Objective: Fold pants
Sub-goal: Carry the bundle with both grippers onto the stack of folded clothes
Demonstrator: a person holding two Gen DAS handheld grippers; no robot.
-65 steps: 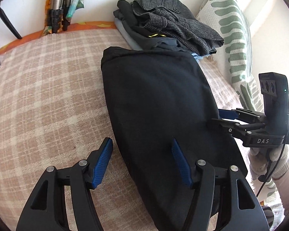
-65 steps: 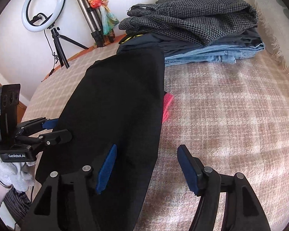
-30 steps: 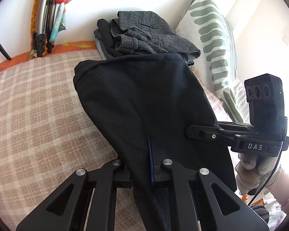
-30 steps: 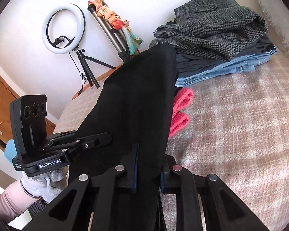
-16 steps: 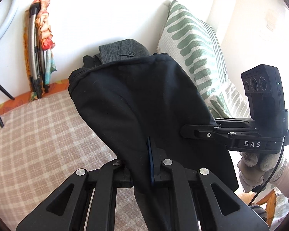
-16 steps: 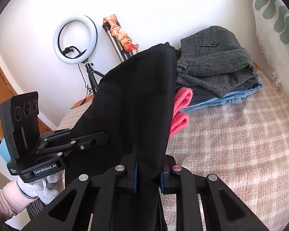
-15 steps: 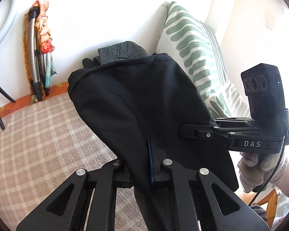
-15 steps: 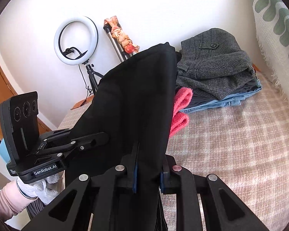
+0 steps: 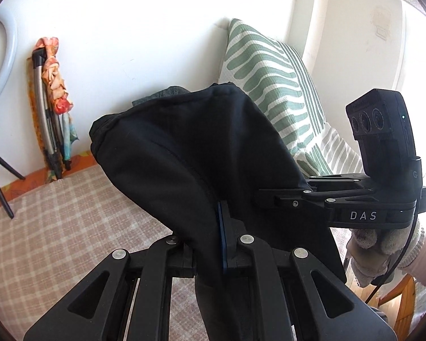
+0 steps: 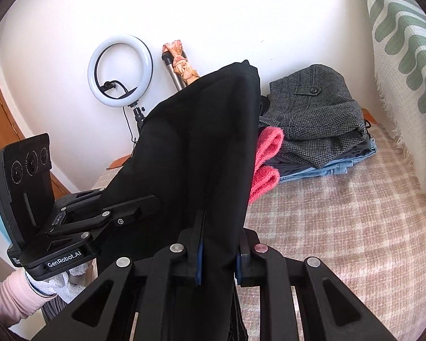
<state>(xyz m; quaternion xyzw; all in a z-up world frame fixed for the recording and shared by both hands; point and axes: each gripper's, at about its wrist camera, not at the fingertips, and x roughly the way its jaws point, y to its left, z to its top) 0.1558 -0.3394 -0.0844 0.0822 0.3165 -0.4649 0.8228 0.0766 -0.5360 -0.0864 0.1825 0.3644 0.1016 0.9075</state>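
The black pants [image 9: 190, 153] hang lifted above the plaid bed, held at their near end by both grippers. My left gripper [image 9: 213, 244] is shut on the near left edge of the pants. My right gripper [image 10: 217, 244] is shut on the near right edge of the pants [image 10: 201, 147]. Each gripper also shows in the other's view, clamped on the fabric: the right gripper [image 9: 269, 197] and the left gripper [image 10: 147, 207]. The far end of the pants rises toward the wall and hides much of the bed behind it.
A stack of folded clothes [image 10: 318, 116] with a grey checked garment on top lies at the head of the bed. A pink item [image 10: 267, 159] sits beside it. A green-striped pillow [image 9: 272, 85] leans on the right. A ring light [image 10: 119, 68] and tripod stand by the wall.
Both grippers closed on the near end of the pants and have raised them off the bed. The pants keep rising, and the pink item beneath them is uncovered.
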